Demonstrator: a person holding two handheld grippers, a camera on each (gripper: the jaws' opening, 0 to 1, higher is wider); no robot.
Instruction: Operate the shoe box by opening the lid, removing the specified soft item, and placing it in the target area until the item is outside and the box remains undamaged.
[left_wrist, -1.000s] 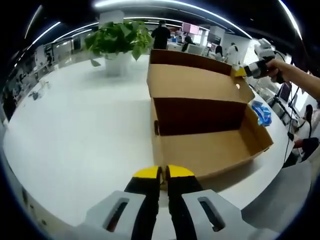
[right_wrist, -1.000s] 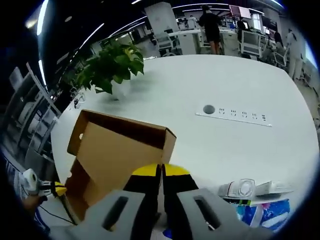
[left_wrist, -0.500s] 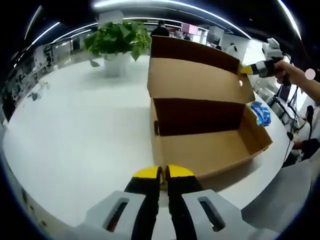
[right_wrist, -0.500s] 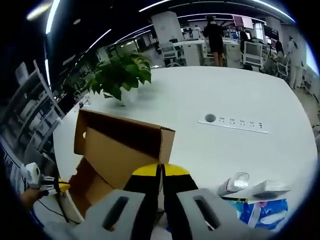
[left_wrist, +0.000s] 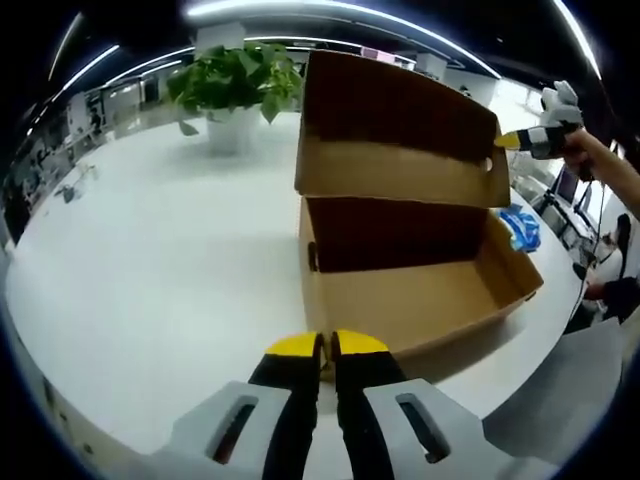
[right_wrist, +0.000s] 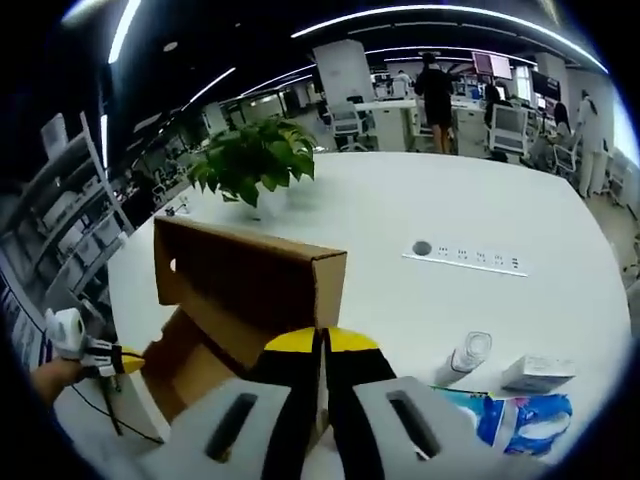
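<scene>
Brown cardboard shoe box (left_wrist: 410, 290) on the white round table (left_wrist: 160, 250), hinged lid (left_wrist: 400, 130) raised upright by the right gripper (left_wrist: 515, 141), jaws pinching its corner. Left gripper (left_wrist: 327, 345) jaws together, empty. Box interior appears empty (soft item unseen); removal pending.

Your left gripper (left_wrist: 327, 345) has two black jaws, each capped with a yellow tip. Both jaws rise from pale grey, rounded mounts, and each mount has a dark oblong slot cut into it.

Your right gripper (right_wrist: 322, 342) is built the same way: black jaws, yellow caps, light grey mounts with slotted openings. Seen at the far right of the left gripper view, this gripper shows a yellow tip, a black mid-section and a whitish grey body behind it.

In the right gripper view, the left gripper appears at the near left edge with a white-grey body, a yellow tip and a thin dark cable trailing below.
</scene>
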